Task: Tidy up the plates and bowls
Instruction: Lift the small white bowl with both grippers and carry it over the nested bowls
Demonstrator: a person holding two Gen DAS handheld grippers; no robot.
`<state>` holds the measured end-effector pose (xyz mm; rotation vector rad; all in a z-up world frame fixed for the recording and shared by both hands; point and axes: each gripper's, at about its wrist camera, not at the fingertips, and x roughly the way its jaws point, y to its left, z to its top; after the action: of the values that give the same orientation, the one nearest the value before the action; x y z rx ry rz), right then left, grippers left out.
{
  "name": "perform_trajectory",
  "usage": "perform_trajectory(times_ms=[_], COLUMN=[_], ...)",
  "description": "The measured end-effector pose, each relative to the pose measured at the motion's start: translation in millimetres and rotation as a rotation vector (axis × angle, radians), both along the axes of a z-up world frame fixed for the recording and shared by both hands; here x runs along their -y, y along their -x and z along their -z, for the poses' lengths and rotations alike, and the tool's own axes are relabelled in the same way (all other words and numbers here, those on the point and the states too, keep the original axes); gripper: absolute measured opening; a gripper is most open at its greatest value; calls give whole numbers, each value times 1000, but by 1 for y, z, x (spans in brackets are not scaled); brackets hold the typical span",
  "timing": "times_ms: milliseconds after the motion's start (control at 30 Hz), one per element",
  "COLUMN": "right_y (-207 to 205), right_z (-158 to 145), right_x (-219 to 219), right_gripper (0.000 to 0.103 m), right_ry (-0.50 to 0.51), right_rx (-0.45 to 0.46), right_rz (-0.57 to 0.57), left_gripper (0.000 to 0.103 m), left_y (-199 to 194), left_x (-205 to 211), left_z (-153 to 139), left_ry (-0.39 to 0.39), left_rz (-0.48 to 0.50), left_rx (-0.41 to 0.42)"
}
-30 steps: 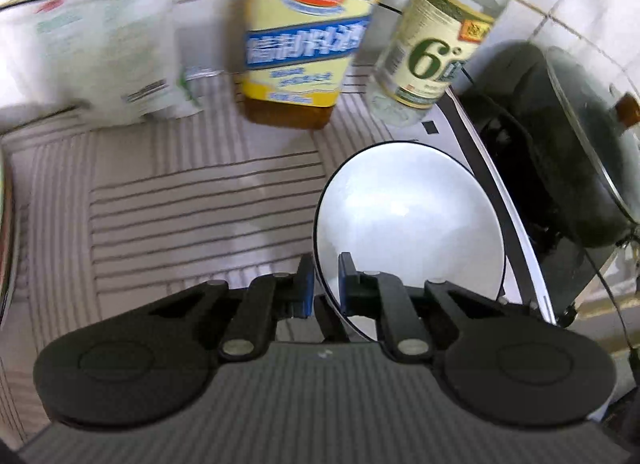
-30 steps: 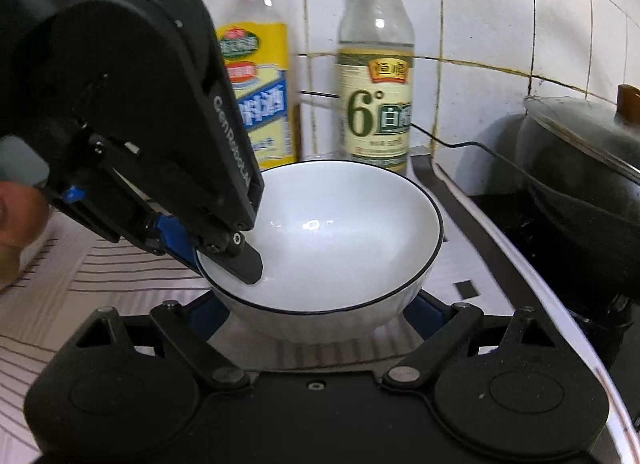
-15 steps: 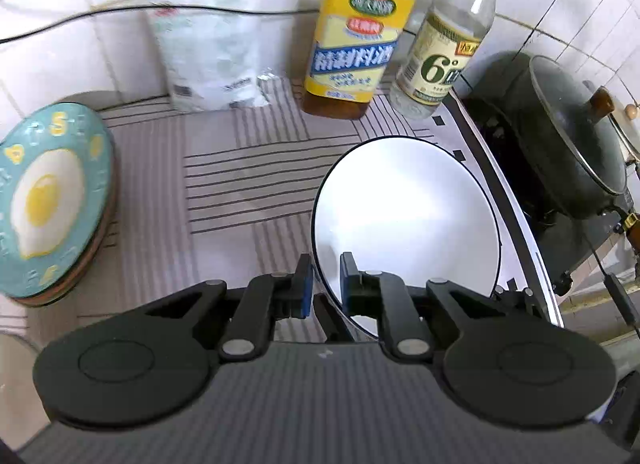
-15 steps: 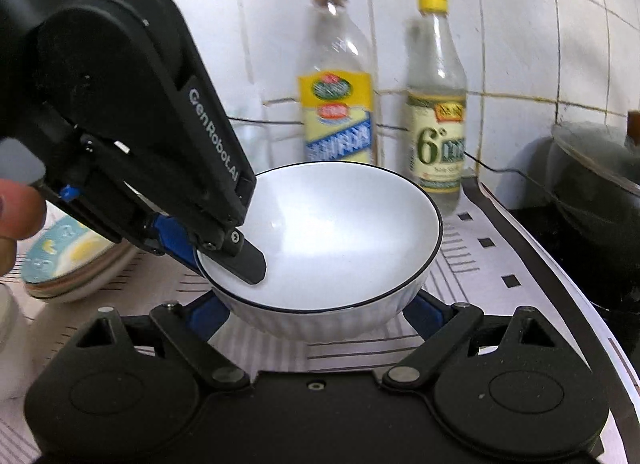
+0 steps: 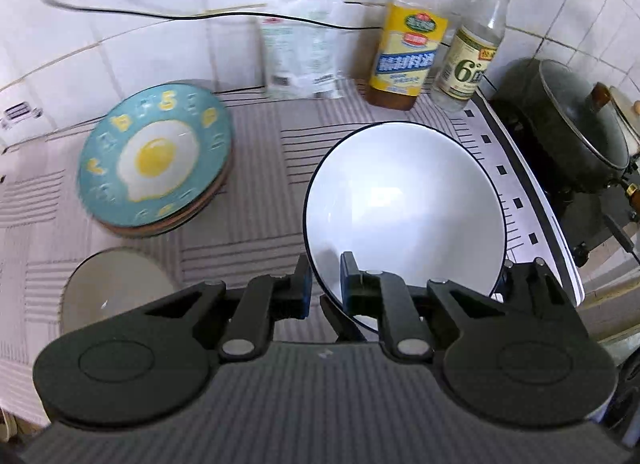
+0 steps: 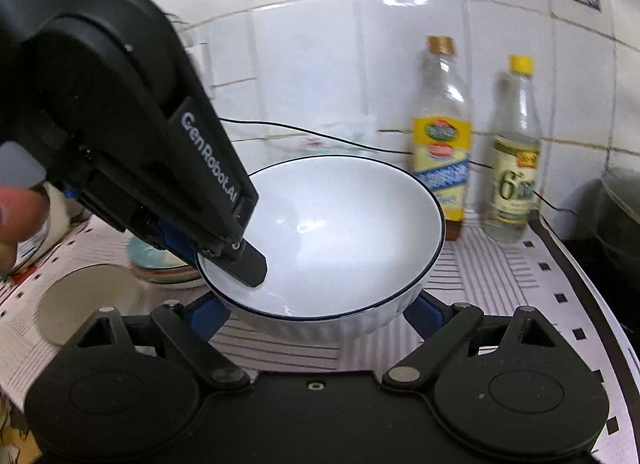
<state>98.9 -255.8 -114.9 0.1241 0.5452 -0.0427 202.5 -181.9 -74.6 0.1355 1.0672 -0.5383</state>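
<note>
Above the counter, left gripper [image 5: 323, 284] clamped on white bowl [image 5: 404, 208] rim

One white bowl [image 5: 404, 208] with dark rim. One stack of plates [image 5: 156, 158], egg-pattern plate on top; number of plates in stack unclear. One grey round disc [image 5: 116, 288]. Two bottles: yellow-label bottle [image 5: 412, 48], clear bottle [image 5: 470, 52]. One plastic bag [image 5: 300, 52]. One lidded pot [image 5: 572, 124]. Two grippers: left gripper [image 5: 324, 284], right gripper [image 6: 316, 304].
</note>
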Motion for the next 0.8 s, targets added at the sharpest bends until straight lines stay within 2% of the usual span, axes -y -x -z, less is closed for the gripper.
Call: perform_trajectory(times_ms=[400,600,800], right_y=[11,1,-17], right_z=[-37,-47,-42], right_x=[-54,-83,-103], right_gripper=[95,95,95], right_ry=[36,49,33], right_rx=[18,10,-10], right_rz=[-171,-298,-384], left_gripper=[13,13,13], left_y=[17,8,-3], left_x=[-76,-117,-147], left_z=[-28,-26,-15], left_ry=[4,17,3], left_rz=[-87,-128,-173], left_rx=[-13,-27,-63])
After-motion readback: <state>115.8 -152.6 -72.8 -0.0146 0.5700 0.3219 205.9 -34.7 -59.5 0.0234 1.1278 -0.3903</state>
